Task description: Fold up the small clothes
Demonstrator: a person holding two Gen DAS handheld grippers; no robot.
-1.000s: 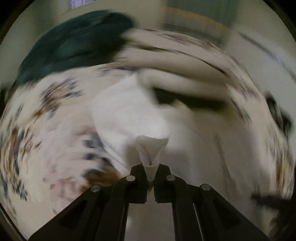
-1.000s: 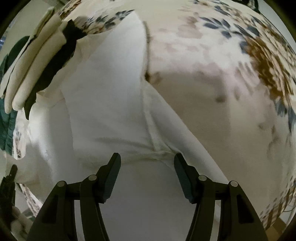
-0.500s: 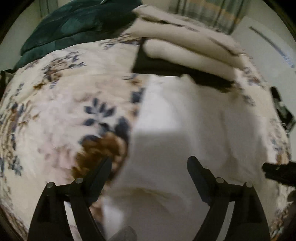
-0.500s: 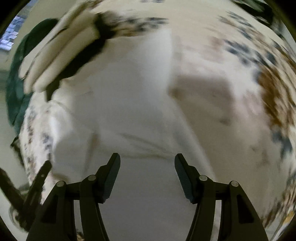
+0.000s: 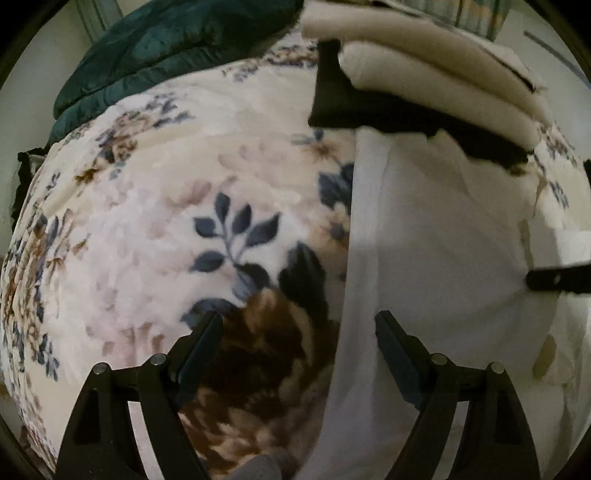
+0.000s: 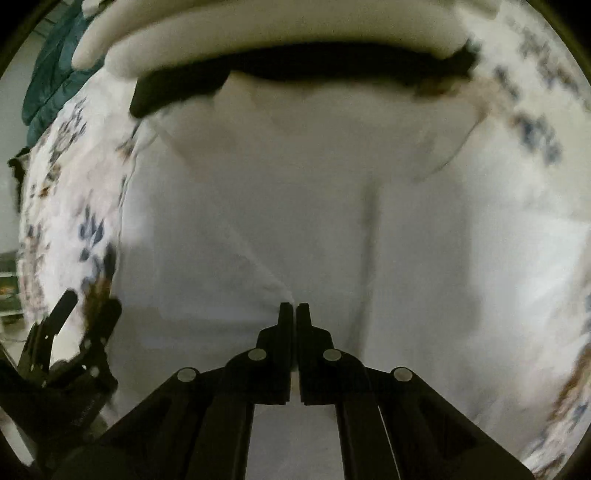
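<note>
Right wrist | white garment (image 6: 295,221) flat, creased | right gripper (image 6: 294,310) pinching its fabric | left gripper (image 5: 299,332) spread

Blurred throughout the right wrist view: floral blanket (image 6: 535,122) smeared. Cut off by the upper edge: folded cream stack (image 6: 266,33). Hidden under that stack: white garment's (image 6: 295,206) far end.

shirt (image 5: 436,236) smooth matt white cloth | blanket (image 5: 155,221) fuzzy fleece | quilt (image 5: 155,48) kinda shiny | grippers (image 5: 299,343) matt black plastic
</note>
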